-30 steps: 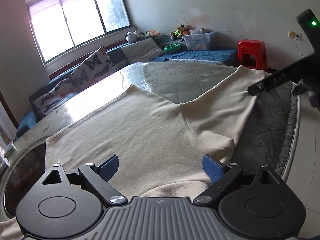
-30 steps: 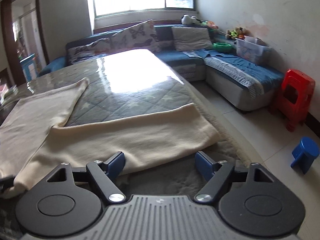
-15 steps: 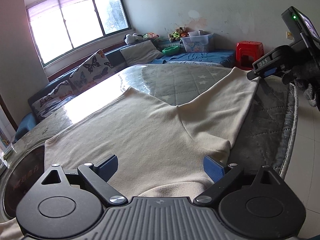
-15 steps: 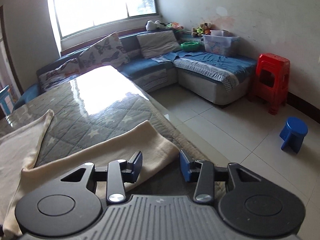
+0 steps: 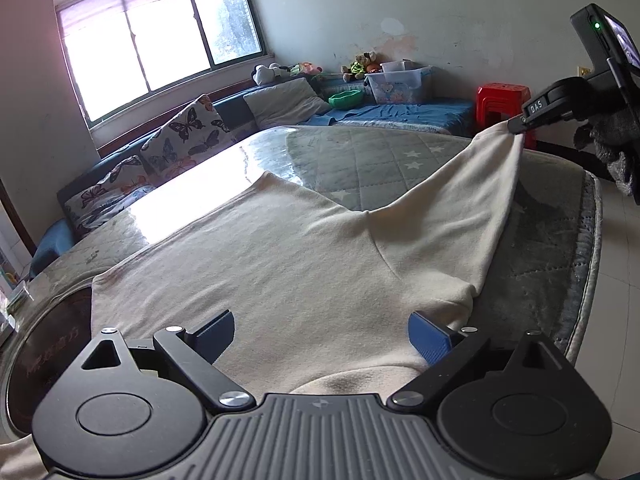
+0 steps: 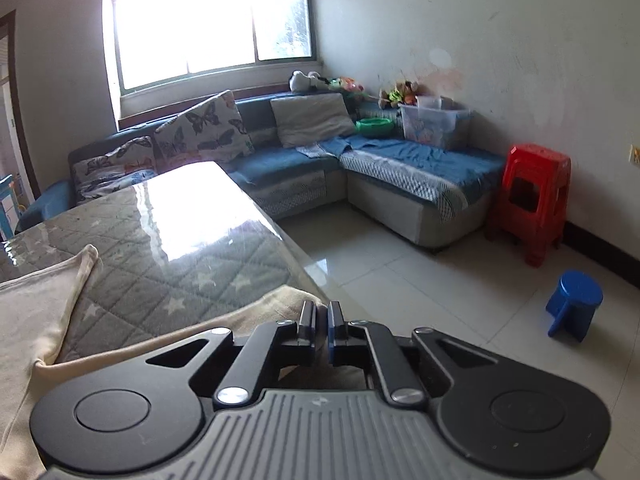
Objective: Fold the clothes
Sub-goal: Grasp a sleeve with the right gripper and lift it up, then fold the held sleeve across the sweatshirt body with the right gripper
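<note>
Sunlit living room first: a blue sofa runs under the window and a red stool stands by the wall. Nearer, the quilted worktop has a glossy cover that throws hard glare, which I think could hide edges from me.

Across it lies the cream garment, body flat, one sleeve drawn up off the surface toward the far right corner.

On my right gripper the jaws are pressed together on the sleeve's cuff; the left wrist view shows its tip pinching the fabric taut. My left gripper hangs wide open over the garment's near edge, holding nothing.

Risks as I judge them:
- with the body unpinned, pulling the sleeve over may drag the whole garment across that slick cover and skew the fold;
- the pinch looks to catch only the cuff's edge, so a quick swing could slip it free;
- the lifted sleeve sits close to the worktop's rim, so a drop may spill it toward the floor.
</note>
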Available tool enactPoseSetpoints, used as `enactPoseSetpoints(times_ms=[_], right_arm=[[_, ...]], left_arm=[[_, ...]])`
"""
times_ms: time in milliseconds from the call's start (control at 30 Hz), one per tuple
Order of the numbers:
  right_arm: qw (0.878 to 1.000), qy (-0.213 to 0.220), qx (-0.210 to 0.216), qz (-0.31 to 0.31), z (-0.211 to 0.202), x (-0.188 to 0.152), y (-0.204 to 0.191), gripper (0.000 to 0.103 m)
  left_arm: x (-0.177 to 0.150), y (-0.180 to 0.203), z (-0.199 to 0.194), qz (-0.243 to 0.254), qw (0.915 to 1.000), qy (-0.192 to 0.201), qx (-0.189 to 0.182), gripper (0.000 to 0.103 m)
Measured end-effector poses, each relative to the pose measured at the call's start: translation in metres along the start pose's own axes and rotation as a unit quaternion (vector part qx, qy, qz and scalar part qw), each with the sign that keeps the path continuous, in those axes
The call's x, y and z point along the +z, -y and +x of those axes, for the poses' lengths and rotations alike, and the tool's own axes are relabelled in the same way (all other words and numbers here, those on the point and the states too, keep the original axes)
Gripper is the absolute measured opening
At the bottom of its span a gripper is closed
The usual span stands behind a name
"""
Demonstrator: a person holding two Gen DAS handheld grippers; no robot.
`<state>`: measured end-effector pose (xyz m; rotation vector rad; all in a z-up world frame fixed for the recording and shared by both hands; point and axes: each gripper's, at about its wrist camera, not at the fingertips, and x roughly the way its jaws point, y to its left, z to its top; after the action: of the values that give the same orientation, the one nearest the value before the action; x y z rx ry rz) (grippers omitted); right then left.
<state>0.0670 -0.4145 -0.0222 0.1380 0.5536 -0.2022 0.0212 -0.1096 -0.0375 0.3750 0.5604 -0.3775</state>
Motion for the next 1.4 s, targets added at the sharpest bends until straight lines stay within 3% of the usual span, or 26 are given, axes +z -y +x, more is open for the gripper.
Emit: enactPoseSetpoints(times_ms=[200,533,733,1067,1400], right_arm=[[1.0,-0.021,0.006,-0.011,0.011,-0.007,-0.006,0.005],[0.998,0.029,0.052,-0.034,-0.035,0.036,-0.024,0.004],[0.988,0.068,0.115,-0.081,-0.083,0.063,-0.069,0.004],[0.951,0.09,0.239,-0.176,-0.143,0.072,-0.175,0.004],[0.899,0.024,0.355,-0.255,-0.135,0.026,-0.293,0.004]], left_arm=[[0.001,0.005,0.0,0.007,1.0,0.001,-0.003,0.096],[0.005,0.001,0.003,-0.004,1.0,0.007,0.005,0.096],[0.003,-0.027,-0.014,-0.048,0.9984,0.023,0.019,0.096],[-0.023,-0.078,-0.04,-0.104,0.9919,0.031,0.066,0.096],[-0.053,-0.1,-0.071,-0.14,0.9847,0.03,0.1,0.096]])
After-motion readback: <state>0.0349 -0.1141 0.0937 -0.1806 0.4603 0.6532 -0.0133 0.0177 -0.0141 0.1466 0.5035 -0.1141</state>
